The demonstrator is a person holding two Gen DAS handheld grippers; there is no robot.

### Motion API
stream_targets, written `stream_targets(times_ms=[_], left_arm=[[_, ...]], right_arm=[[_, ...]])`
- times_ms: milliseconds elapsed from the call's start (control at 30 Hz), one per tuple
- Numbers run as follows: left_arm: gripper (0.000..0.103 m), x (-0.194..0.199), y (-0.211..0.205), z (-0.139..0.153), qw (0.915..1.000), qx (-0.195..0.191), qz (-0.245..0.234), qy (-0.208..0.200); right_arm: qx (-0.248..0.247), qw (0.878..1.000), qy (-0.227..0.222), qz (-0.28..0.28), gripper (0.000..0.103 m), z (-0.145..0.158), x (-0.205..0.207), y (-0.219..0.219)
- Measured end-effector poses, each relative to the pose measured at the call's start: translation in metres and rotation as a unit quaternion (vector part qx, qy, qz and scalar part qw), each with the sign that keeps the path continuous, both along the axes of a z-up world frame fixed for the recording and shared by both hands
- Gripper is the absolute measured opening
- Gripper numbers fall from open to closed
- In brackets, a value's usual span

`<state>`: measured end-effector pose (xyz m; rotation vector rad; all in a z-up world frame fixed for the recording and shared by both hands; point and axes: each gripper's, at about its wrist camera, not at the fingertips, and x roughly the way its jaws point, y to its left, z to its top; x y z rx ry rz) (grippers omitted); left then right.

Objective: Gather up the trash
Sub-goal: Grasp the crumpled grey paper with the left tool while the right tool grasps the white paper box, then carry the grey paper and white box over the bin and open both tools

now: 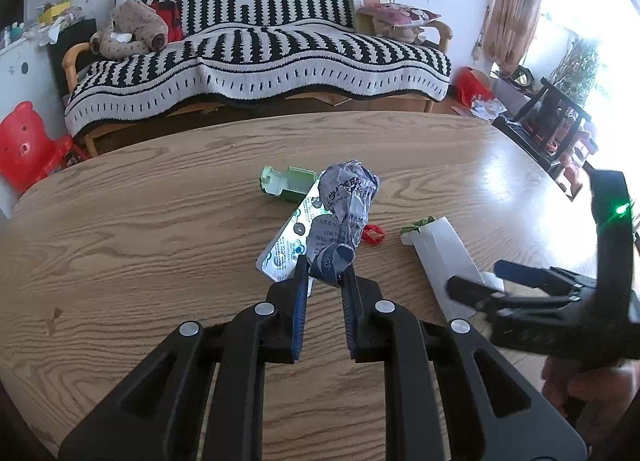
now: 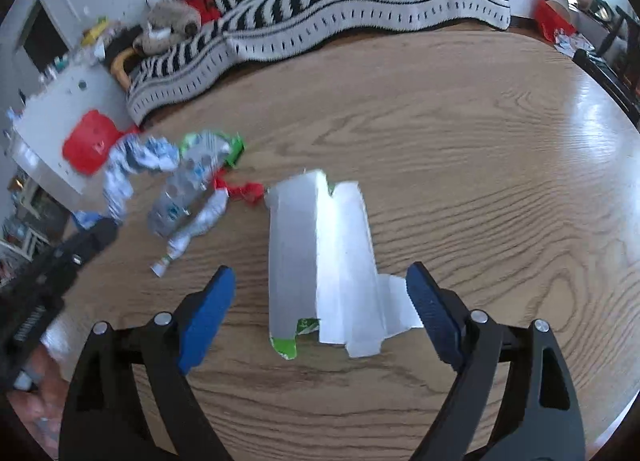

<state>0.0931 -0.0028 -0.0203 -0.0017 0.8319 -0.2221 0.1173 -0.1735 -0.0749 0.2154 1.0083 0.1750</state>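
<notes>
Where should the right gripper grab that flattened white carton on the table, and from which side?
Probably the near end of the flattened white carton, coming down from above with the right gripper. Its open jaws already stand either side of that end, apart from it. The carton lies flat and long on the table, pointing away, so pinching across its narrow width looks easiest. The torn flap beside the right finger looks too flimsy to hold.

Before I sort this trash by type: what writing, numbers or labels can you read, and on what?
"05": on the blue end of the crumpled paper wrapper, where the left gripper pinches it.
Chinese characters higher on that wrapper: too creased to read.
Print on the blister pack: too small to read.
Flattened white carton between the right gripper's open fingers: no text showing.
</notes>
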Motion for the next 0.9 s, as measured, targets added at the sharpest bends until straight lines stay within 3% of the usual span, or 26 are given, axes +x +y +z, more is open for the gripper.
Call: stream_targets(times_ms=[100,167,267,533,900], left_arm=[[0.015,0.0,-0.001,-0.001,1.0,0.0,-0.001,0.001],[0.015,0.0,-0.001,-0.002,1.0,0.001,-0.002,0.002],[0.015,0.0,-0.002,-0.003,1.0,0.004,-0.003,0.004],[0.015,-0.001,-0.014,-0.003,0.9999,0.004,-0.014,0.003],[0.015,-0.013,-0.082,0.003,0.9978,0.003,-0.067,-0.002]], right_arm=[[-0.026,1.0,0.0,0.01,0.074,-0.007,0.001,0.01],[-0.038,0.999,0.002,0.015,0.054,-0.01,0.002,0.016],[-0.043,0.999,-0.006,0.021,0.038,-0.007,0.001,0.019],[-0.024,0.999,-0.028,0.009,0.035,0.015,-0.009,0.004],[-0.007,0.997,-0.051,-0.056,0.035,0.046,-0.049,-0.086]])
